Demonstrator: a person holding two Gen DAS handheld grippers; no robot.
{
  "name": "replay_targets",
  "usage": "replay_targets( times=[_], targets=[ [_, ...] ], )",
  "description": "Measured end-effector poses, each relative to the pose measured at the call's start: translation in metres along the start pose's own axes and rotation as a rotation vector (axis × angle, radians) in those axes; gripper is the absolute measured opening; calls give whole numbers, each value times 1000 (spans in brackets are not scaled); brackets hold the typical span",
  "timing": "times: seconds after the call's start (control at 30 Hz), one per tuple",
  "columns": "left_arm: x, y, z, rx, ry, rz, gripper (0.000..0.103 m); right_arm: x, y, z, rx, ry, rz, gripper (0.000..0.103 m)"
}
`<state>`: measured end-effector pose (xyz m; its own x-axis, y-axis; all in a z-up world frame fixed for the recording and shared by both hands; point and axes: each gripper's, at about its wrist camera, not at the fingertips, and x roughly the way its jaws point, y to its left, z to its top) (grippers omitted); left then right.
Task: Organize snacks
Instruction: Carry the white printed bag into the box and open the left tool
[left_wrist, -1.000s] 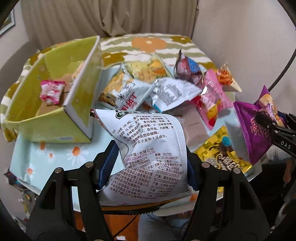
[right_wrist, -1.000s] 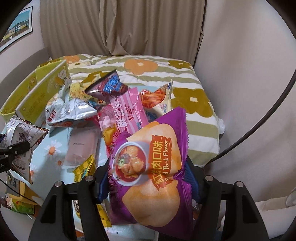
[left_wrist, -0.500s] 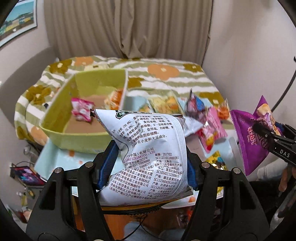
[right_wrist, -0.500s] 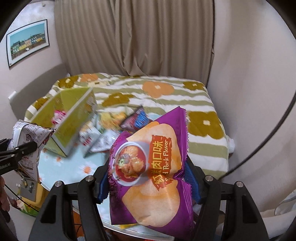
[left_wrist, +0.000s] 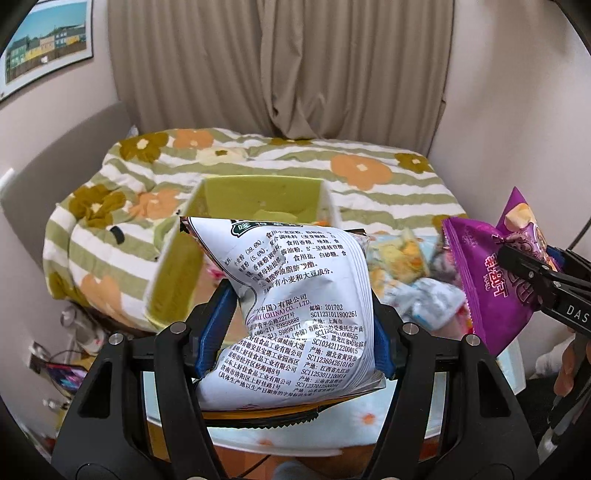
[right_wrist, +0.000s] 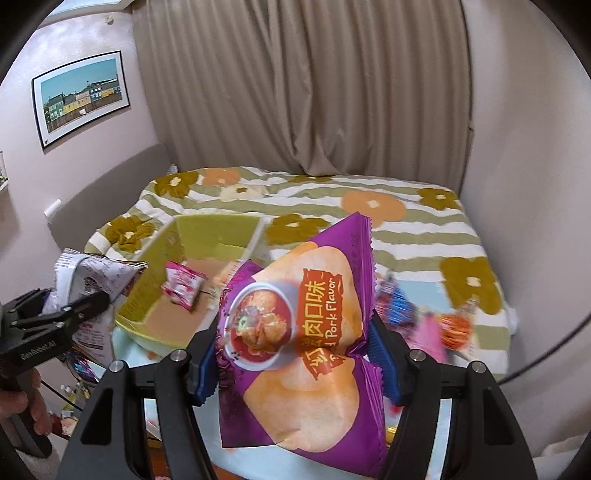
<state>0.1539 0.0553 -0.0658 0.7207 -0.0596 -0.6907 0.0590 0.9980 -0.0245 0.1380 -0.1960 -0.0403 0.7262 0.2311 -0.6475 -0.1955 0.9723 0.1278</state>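
Both my grippers are clamped on bags: left gripper pinching the silver bag, right gripper the purple bag. Squeeze harder and the chips get crushed before reaching the green box ahead.

Both cameras have pulled up and back over the last second. In the left wrist view the yellow-green box has slid from the upper left of the frame to the centre, directly behind the white snack bag, and the loose packets have shrunk into a blurred band at centre right. In the right wrist view the box has moved from the left edge toward centre left, showing the pink packet inside, and a framed picture has come into view at upper left.
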Motion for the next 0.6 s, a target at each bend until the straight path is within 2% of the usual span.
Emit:
replay_targets(
  times=[0.3,0.5,0.53,0.6],
  targets=[
    [77,86,21,-30,103,-28,62,67,77,29,9,51,20,64],
    [125,112,26,-27,163,-57,62,105,104,35,50,97,10,64],
    [132,115,25,-29,173,-63,63,111,107,35,57,107,9,64],
    [141,118,23,-30,189,-66,73,122,113,36,70,124,8,64]
  ],
)
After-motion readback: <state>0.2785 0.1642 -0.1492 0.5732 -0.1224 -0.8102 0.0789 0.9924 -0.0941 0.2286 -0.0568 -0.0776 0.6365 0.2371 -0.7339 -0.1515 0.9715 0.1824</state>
